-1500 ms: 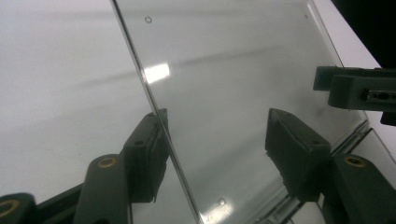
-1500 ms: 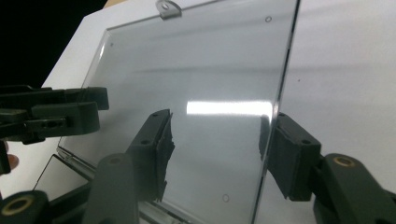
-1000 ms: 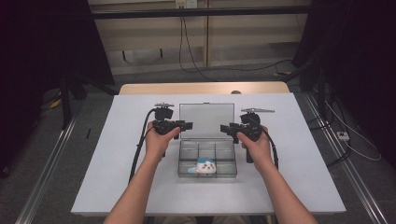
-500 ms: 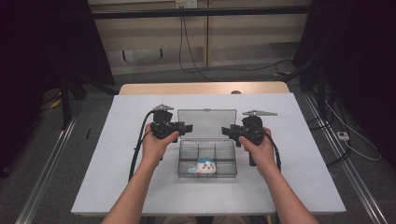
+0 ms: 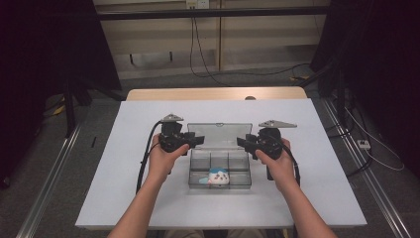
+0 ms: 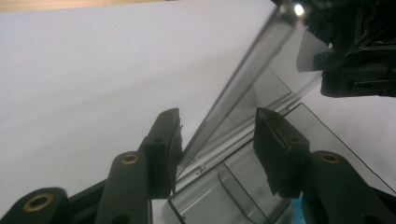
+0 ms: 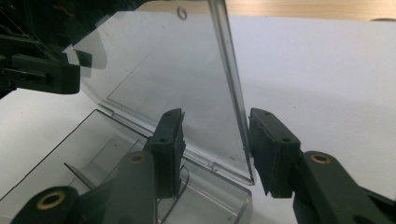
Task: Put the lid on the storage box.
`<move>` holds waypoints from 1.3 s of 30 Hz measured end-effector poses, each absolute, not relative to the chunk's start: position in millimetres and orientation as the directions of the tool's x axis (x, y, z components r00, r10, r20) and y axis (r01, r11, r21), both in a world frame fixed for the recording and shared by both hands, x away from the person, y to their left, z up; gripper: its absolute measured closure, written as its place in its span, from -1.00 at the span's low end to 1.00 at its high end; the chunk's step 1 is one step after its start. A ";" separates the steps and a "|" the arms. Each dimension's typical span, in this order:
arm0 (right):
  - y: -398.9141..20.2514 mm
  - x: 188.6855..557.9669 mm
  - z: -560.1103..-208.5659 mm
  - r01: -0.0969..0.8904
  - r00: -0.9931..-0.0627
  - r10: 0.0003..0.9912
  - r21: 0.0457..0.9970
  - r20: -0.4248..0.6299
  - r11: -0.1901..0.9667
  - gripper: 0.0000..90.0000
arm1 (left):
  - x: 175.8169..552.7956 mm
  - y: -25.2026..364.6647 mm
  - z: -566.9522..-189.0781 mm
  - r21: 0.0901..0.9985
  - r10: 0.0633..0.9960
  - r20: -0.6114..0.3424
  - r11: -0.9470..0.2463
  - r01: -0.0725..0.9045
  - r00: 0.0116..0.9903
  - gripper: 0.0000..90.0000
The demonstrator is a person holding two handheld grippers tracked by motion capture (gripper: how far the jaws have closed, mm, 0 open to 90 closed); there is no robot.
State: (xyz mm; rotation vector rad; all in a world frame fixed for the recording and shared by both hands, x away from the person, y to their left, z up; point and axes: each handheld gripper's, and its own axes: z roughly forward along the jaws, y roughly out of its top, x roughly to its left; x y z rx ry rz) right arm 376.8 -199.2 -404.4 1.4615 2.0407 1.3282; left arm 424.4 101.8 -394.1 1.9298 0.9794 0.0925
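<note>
From the high view, a clear compartment box (image 5: 220,166) sits near the middle of the white table (image 5: 124,188), its hinged lid (image 5: 219,134) raised at the far side. A small white and blue toy (image 5: 217,177) lies in the front middle compartment. The left gripper (image 5: 194,140) is at the lid's left edge and the right gripper (image 5: 243,142) at its right edge, each held in a hand with the forearms coming up from the bottom. At this distance the jaws cannot be made out, so the view does not tell whether either one grips.

The left gripper view brings the lid's side edge (image 6: 243,79) close: it runs as a tilted strip up between the two black jaws. The jaws stand spread and have just been opening; the edge is very near the left pad (image 6: 173,154), though contact cannot be judged, and well off the right pad. Below, the box's dividers (image 6: 233,184) show through the clear wall. The other gripper (image 6: 355,51) appears at the top right.

The right gripper view shows the lid (image 7: 168,74) from the opposite side, standing nearly upright, with a small hole (image 7: 182,11) near its top rim. Its edge passes between the spread jaws, close to the right pad (image 7: 266,149), with a gap to the left one. The other gripper (image 7: 37,70) appears at the left.
</note>
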 end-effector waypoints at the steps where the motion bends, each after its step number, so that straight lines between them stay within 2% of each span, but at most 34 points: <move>1: -199.2 375.9 -404.5 0.584 -0.438 0.862 0.810 0.256 0.056 0.24 | 423.1 102.3 -394.0 0.767 0.668 -0.309 -0.247 0.593 0.677 0.15; 9: -204.1 372.1 -403.9 0.579 -0.443 0.853 0.814 0.277 0.036 0.27 | 418.0 112.5 -396.2 0.763 0.671 -0.314 -0.243 0.599 0.672 0.08; 23: -214.7 356.9 -404.6 0.568 -0.460 0.847 0.821 0.266 0.050 0.24 | 407.9 116.3 -395.9 0.773 0.644 -0.319 -0.248 0.584 0.695 0.14; 25: -217.1 355.0 -404.7 0.572 -0.455 0.847 0.819 0.274 0.042 0.21 | 407.7 116.6 -397.4 0.769 0.644 -0.318 -0.253 0.587 0.696 0.15; 29: -221.1 350.2 -405.2 0.587 -0.452 0.848 0.808 0.276 0.050 0.00 | 407.2 117.8 -399.5 0.771 0.644 -0.325 -0.243 0.588 0.692 0.16; 34: -225.3 341.1 -405.7 0.598 -0.452 0.841 0.801 0.297 0.038 0.19 | 404.8 118.5 -400.9 0.767 0.644 -0.319 -0.256 0.589 0.695 0.17; 39: -228.9 333.9 -408.8 0.614 -0.473 0.816 0.789 0.332 0.035 0.76 | 402.8 118.2 -400.8 0.765 0.643 -0.319 -0.259 0.590 0.696 0.17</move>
